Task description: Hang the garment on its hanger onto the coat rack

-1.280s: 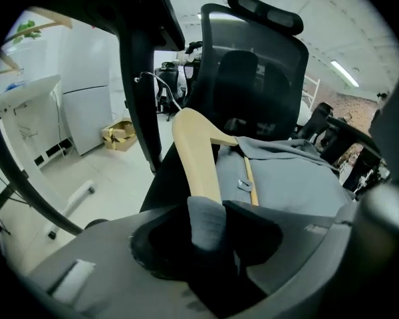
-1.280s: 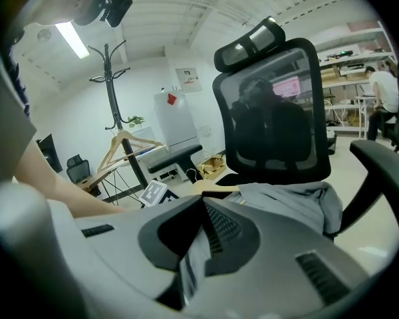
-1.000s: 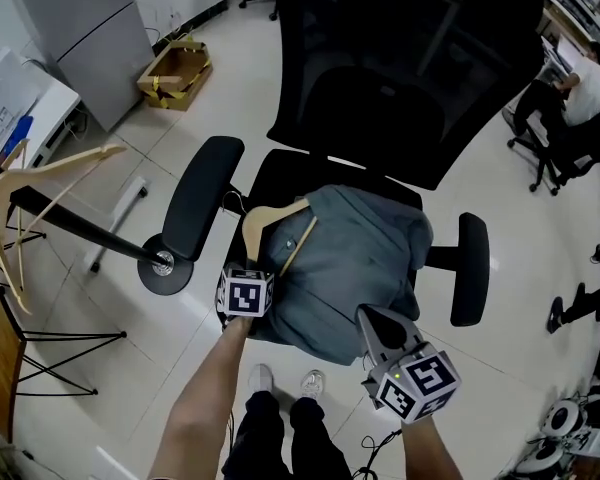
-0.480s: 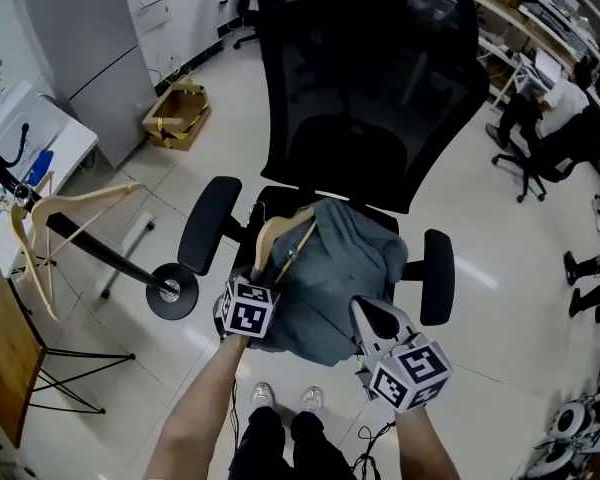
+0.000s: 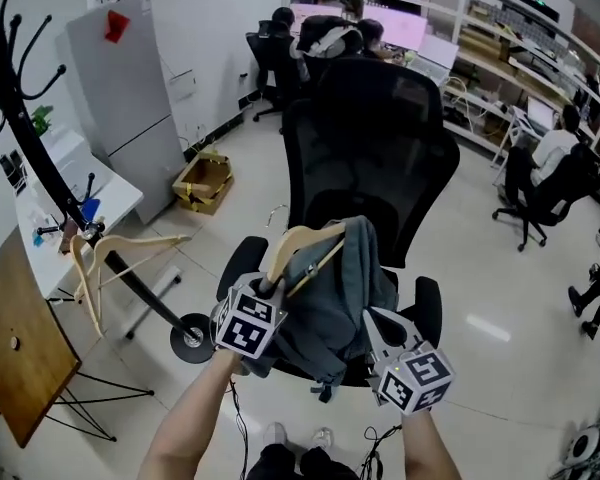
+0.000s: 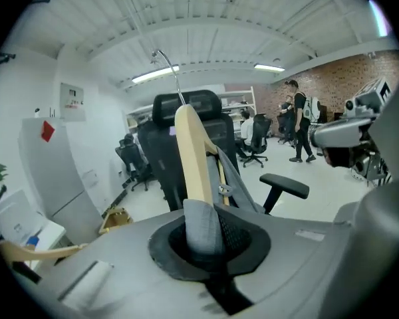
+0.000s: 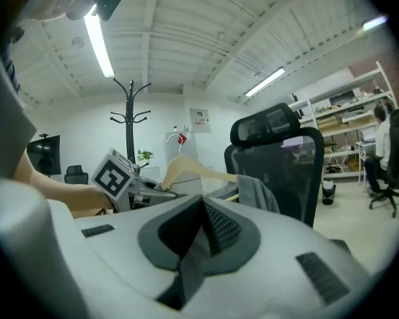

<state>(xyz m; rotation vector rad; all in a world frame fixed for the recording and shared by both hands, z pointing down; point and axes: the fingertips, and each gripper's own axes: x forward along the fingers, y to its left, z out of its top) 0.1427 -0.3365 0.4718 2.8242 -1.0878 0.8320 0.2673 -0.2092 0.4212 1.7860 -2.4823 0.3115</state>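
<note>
Wooden hanger (image 6: 190, 157) bearing grey garment (image 5: 332, 300) clamped in left tool (image 6: 203, 226).

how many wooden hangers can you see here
2. The held hanger carries the grey garment, clamped in the left gripper before the office chair. The bare hanger hangs on the coat rack at left. More may overlap there.

Pale tiled floor (image 5: 480, 288), black mesh office chair (image 5: 380, 148), grey cabinet (image 5: 130, 88), cardboard box (image 5: 205, 180), ceiling strip lights (image 7: 100, 42)
</note>
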